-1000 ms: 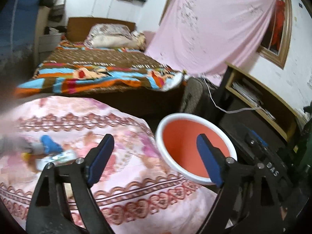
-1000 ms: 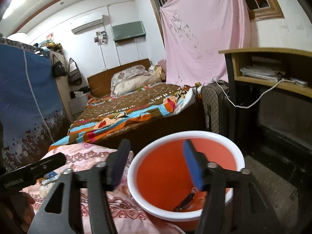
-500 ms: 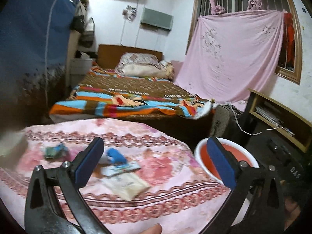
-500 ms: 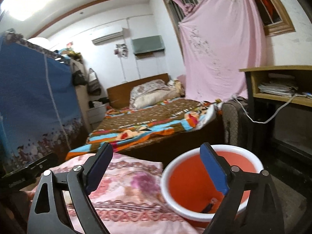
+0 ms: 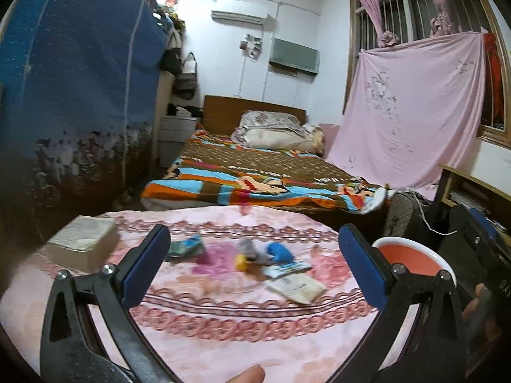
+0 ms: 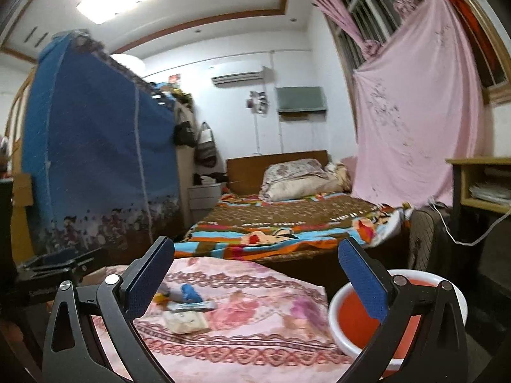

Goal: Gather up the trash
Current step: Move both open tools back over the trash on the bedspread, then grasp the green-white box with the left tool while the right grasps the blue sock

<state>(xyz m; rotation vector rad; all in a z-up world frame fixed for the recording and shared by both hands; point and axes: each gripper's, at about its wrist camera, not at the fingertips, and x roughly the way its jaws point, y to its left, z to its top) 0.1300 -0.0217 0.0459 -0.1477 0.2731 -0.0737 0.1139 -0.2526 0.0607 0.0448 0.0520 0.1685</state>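
Several bits of trash lie on a pink floral cloth [image 5: 223,319]: a green-blue wrapper [image 5: 185,246], a grey piece with a blue cap [image 5: 278,252], a yellow scrap [image 5: 241,262], a white-blue wrapper [image 5: 287,268] and a cream packet [image 5: 297,287]. My left gripper [image 5: 255,265] is open just short of them, with nothing between its pads. An orange basin with a white rim [image 5: 412,243] stands off the cloth's right edge. My right gripper [image 6: 257,279] hovers between cloth and basin [image 6: 460,300], its jaws opening and empty. The blue cap [image 6: 190,292] and cream packet [image 6: 185,320] lie to its left.
A thick book [image 5: 83,245] rests at the cloth's far left. Beyond the cloth stands a bed with a striped blanket [image 5: 255,185]. A blue fabric wardrobe [image 5: 80,95] fills the left side. A wooden shelf [image 6: 479,185] and a cable are on the right.
Both views have swung left, away from the basin and onto the cloth with the trash. Both grippers' jaws stand wider than a second ago.
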